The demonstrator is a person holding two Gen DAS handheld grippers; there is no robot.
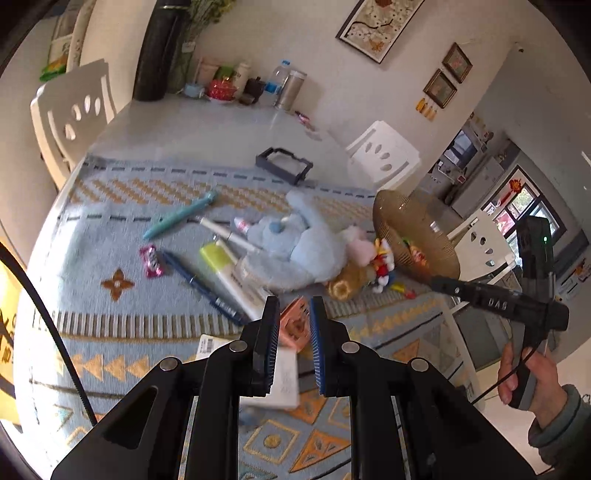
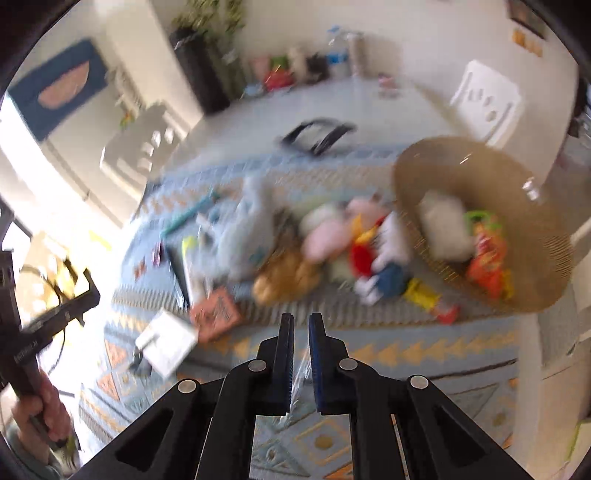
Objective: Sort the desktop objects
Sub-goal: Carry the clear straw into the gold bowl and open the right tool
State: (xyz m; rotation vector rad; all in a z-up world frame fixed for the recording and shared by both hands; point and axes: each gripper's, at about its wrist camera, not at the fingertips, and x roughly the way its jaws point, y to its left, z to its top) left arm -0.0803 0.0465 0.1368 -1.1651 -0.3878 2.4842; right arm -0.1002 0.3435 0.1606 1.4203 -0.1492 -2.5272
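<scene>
Tall black cylinder (image 1: 157, 51) at desk's (image 1: 207, 125) far edge. Right of it: red pot (image 1: 221, 88), water bottle (image 1: 277, 79), steel tumbler (image 1: 291, 90). White chairs (image 1: 72, 114) flank desk. Framed pictures (image 1: 380, 26) on wall above, rightward.

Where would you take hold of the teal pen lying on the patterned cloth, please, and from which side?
Grip the teal pen at mid-barrel, coming from above with the jaws set across its length. It lies flat on the cloth with bare cloth along both long sides, so the fingers should fit either side. Its ends are thinner and would likely pivot.
</scene>
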